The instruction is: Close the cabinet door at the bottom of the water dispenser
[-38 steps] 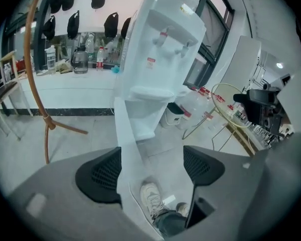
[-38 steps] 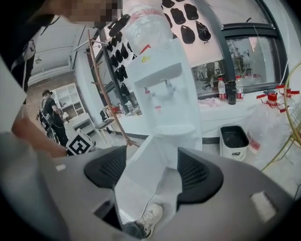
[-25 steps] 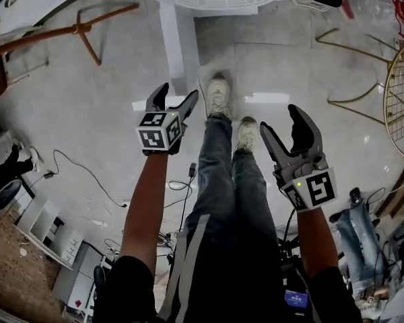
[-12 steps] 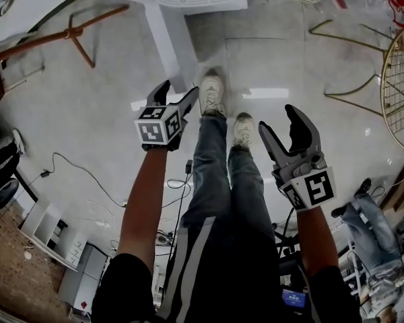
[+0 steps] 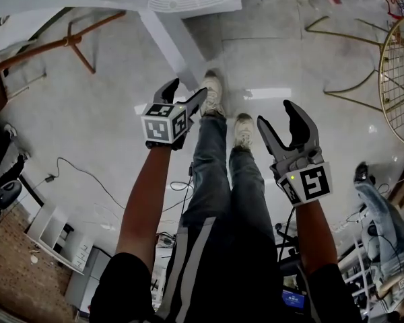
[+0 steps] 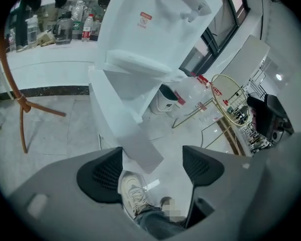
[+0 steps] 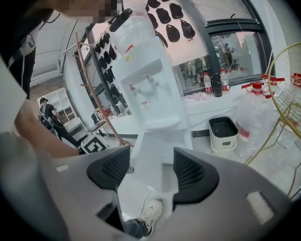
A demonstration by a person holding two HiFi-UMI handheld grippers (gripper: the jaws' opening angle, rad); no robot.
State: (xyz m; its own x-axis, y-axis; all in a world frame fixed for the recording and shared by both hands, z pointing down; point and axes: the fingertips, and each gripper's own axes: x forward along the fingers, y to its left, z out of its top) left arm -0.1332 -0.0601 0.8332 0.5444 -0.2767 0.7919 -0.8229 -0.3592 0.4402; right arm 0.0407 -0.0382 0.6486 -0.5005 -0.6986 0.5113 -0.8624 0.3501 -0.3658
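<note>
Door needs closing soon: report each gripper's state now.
Left gripper: jaws open, holding nothing.
Right gripper: jaws open, holding nothing.

Two grippers (image 5: pixel 187 89) (image 5: pixel 276 114), one water dispenser (image 6: pixel 150 34)

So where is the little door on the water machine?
In the left gripper view, the door hangs open at the bottom of the water dispenser, just beyond the left gripper and the person's shoe.
</note>
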